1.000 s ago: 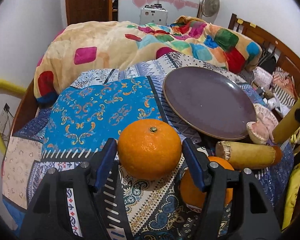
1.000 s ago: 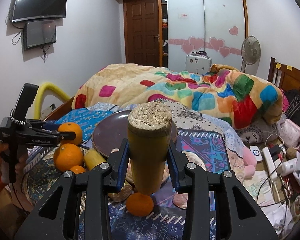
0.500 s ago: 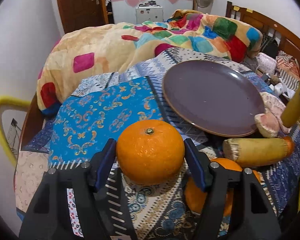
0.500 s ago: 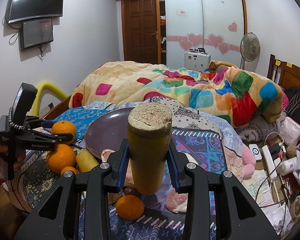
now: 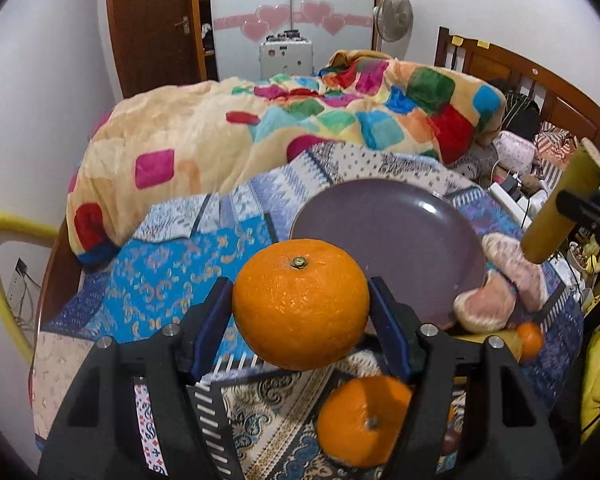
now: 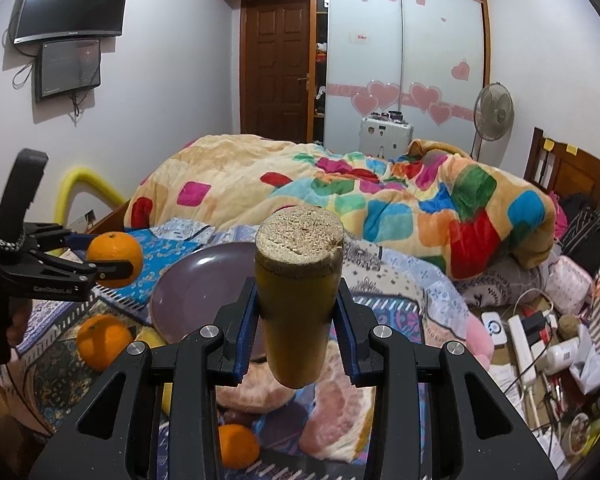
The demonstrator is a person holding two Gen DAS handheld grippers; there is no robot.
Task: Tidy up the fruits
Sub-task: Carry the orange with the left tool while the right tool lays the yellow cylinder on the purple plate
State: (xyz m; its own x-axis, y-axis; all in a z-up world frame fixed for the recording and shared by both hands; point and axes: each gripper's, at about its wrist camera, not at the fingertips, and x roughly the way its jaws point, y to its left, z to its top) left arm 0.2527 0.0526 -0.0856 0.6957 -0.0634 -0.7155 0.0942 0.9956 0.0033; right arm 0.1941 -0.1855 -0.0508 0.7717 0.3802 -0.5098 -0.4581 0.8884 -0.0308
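We note the left gripper (image 5: 300, 308) clamped on a large orange (image 5: 300, 304), held clear above the patterned bedspread (image 5: 152, 280); the purple plate (image 5: 400, 232) sits at its 1 o'clock. A second orange (image 5: 364, 420) rests on the cloth at 6 o'clock. Right gripper (image 6: 298, 324) grasps a yellow sugarcane piece (image 6: 298, 304) upright, plate (image 6: 204, 280) at 10 o'clock.

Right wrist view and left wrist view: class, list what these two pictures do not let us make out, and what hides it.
- Left wrist view: the second orange on the patterned cloth is partly hidden by the left gripper holding the large round orange.
- Right wrist view: the purple round plate has its near side covered by the yellow-green cut stalk in the right gripper.
- Right wrist view: the person's hand is cut off by the left edge.
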